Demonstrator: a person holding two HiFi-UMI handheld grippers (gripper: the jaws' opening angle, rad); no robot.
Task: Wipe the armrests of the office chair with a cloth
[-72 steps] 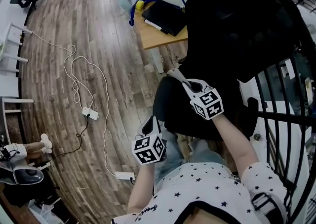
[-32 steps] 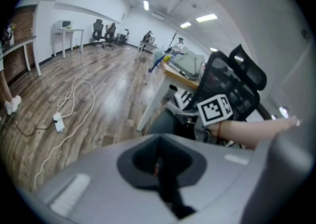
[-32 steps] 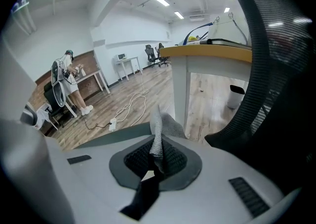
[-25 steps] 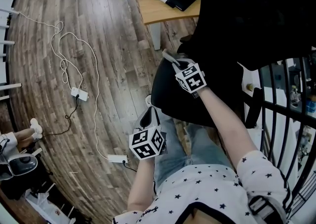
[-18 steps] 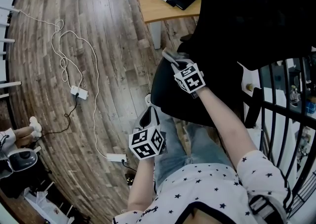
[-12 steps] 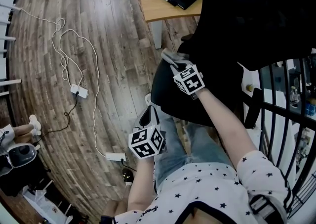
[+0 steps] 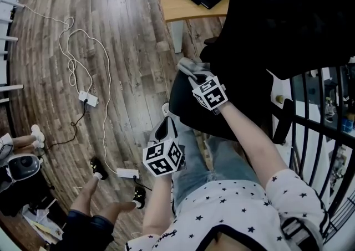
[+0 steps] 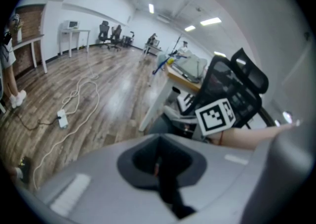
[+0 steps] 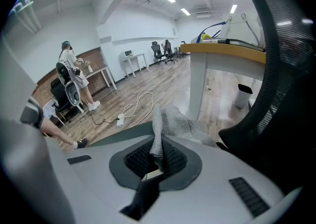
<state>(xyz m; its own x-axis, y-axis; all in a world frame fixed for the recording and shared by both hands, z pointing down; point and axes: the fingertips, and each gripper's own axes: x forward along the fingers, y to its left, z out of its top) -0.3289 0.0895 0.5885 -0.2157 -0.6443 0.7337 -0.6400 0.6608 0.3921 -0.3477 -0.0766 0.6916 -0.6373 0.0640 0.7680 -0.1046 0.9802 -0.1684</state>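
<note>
Head view suggests wiping is under way: right tongs (image 7: 194,76) pinch the grey cloth (image 7: 187,66) beside the office chair (image 7: 277,17), left tongs (image 7: 165,129) pressed together, empty; next, drag it along the armrest (image 9: 247,141)

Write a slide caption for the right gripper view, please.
Right gripper shut on a grey cloth beside the black chair, desk behind.

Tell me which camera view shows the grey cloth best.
The right gripper view: the cloth is close, clamped in the right gripper, its weave plain. The head view shows a small grey fold past that gripper. The left gripper view does not show it clearly.
</note>
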